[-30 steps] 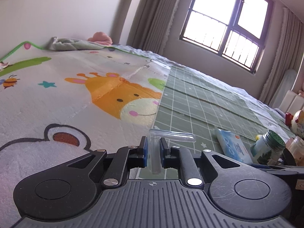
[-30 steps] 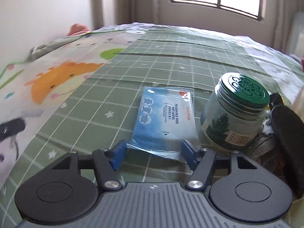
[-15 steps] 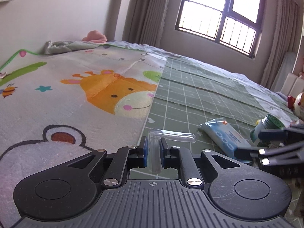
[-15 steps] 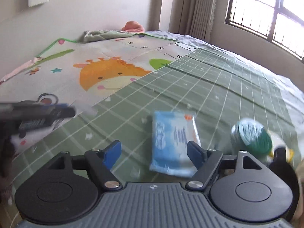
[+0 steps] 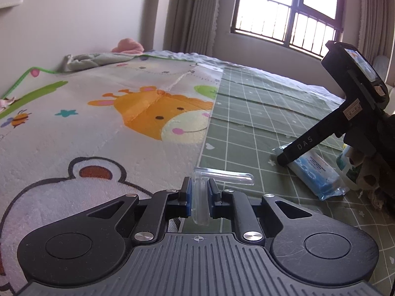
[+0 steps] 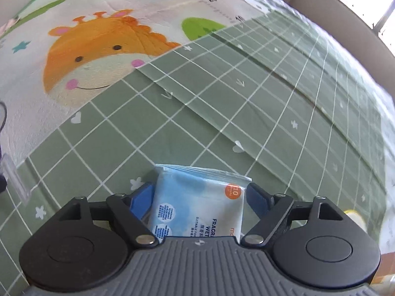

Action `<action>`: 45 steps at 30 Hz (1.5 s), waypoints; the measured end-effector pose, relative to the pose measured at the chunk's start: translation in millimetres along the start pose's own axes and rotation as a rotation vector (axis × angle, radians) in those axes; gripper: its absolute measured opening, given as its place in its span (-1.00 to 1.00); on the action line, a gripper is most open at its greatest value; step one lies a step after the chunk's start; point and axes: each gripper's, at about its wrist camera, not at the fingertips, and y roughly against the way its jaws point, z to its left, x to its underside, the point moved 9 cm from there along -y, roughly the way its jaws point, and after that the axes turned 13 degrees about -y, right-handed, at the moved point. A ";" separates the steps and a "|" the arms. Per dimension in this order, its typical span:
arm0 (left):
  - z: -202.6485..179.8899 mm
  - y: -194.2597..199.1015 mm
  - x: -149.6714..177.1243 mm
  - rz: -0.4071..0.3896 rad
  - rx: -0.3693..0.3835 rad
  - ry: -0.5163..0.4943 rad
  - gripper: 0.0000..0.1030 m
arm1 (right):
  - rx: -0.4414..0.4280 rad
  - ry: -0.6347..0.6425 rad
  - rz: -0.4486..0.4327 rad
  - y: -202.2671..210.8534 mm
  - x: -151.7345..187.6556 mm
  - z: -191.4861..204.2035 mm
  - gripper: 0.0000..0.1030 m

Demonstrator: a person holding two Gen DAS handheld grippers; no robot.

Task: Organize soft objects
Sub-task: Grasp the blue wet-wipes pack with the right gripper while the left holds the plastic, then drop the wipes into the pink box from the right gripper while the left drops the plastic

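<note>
On the bed, the giraffe mat lies left and the green checked sheet right. The left hand-held gripper is clenched on a clear plastic piece, perhaps a clip. The right hand-held gripper is opening, straddling the wet wipes pack lying on the sheet, pads apparently clear.

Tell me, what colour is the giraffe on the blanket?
The giraffe is orange with pink cheeks; the right wrist view shows it best.
</note>
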 end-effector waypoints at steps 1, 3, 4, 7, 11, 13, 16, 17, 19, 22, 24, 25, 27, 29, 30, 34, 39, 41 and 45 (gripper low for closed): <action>-0.3 -0.4 -0.1 0.000 0.001 0.001 -0.70 | -0.015 -0.029 0.012 -1.2 0.5 -3.1 0.63; -1.6 -1.3 -0.7 0.000 0.006 0.003 -0.70 | -0.055 -0.076 0.041 -2.2 2.5 -5.8 0.63; -2.6 -1.8 -1.1 0.001 0.008 0.003 -0.70 | -0.084 -0.096 0.060 -1.9 4.8 -4.4 0.66; -6.5 -1.0 -2.3 -0.001 0.015 0.002 -0.70 | -0.224 -0.095 0.102 9.3 12.2 9.4 0.69; -8.4 -2.5 -2.1 0.003 0.023 0.008 -0.70 | -0.304 -0.116 0.084 30.8 16.0 12.3 0.68; -9.7 -3.3 -3.0 0.004 0.027 0.012 -0.70 | -0.269 -0.109 0.073 30.6 23.0 11.3 0.68; -11.8 -2.7 -5.0 0.004 0.028 0.009 -0.70 | -0.270 -0.048 0.072 26.3 38.3 20.4 0.69; -11.8 -2.5 -5.1 0.006 0.027 0.007 -0.70 | -0.286 -0.043 0.079 26.6 43.0 23.6 0.69; -10.3 -2.5 -5.2 0.012 0.022 0.011 -0.70 | -0.293 -0.023 0.085 25.8 52.4 30.0 0.73; -9.3 -3.2 -9.0 0.016 0.017 0.026 -0.70 | -0.281 0.037 0.062 33.9 71.7 37.8 0.72; -11.7 -3.5 -16.5 0.015 0.012 0.027 -0.70 | -0.267 0.075 0.026 44.7 82.5 38.9 0.53; -13.8 -2.8 -22.0 0.011 0.009 0.026 -0.70 | -0.278 0.083 0.024 51.8 86.2 38.8 0.51; -23.2 2.0 -41.4 -0.013 0.002 0.001 -0.70 | -0.320 0.058 0.008 71.4 87.4 33.2 0.50; -37.0 8.5 -65.2 -0.045 -0.001 -0.026 -0.70 | -0.339 0.047 -0.048 99.9 82.0 20.3 0.50; -44.8 11.9 -76.8 -0.061 0.002 -0.037 -0.70 | -0.344 0.039 -0.078 114.7 78.4 11.5 0.50; -94.0 27.8 -128.5 -0.131 0.029 -0.098 -0.70 | -0.344 -0.018 -0.201 178.0 65.4 -45.4 0.50; -187.0 41.2 -178.5 -0.193 0.117 -0.183 -0.70 | -0.255 -0.110 -0.337 240.0 71.4 -150.5 0.50; -230.4 44.2 -189.6 -0.209 0.169 -0.210 -0.70 | -0.213 -0.162 -0.378 258.4 80.8 -200.6 0.50; -328.7 45.4 -195.5 -0.206 0.333 -0.256 -0.70 | -0.107 -0.272 -0.446 288.7 108.3 -301.7 0.51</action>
